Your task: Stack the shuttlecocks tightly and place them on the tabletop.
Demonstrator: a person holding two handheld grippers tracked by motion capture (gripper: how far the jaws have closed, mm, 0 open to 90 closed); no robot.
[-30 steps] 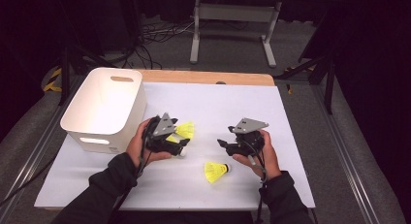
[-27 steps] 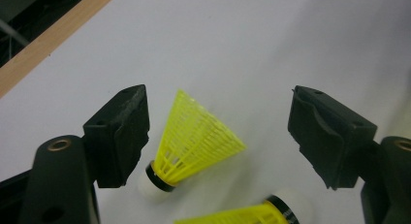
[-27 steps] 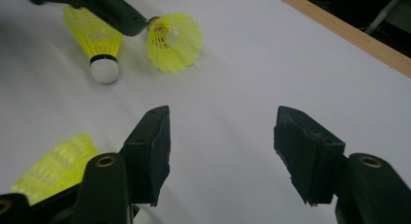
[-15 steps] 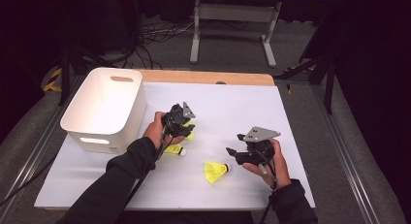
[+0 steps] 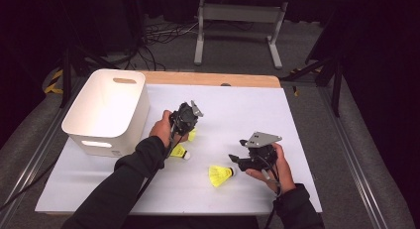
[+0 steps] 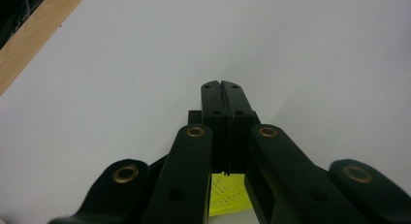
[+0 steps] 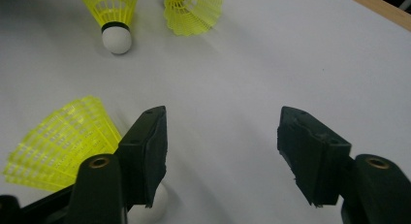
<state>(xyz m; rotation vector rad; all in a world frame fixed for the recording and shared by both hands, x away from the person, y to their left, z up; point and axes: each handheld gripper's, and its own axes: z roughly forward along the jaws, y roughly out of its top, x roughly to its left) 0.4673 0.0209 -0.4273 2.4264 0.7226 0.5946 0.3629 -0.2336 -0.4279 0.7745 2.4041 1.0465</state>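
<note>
The right gripper [image 5: 236,163] — jaws spread, empty — sits just right of the shuttlecock [image 5: 220,175], lower centre of frame. Its cork points at the jaws. The left gripper [image 5: 185,121] is pressed together on nothing.

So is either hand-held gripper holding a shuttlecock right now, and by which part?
Neither. The left hand-held gripper has just closed, tips together with nothing between them. The right hand-held gripper is open beside a yellow plastic shuttlecock.
</note>
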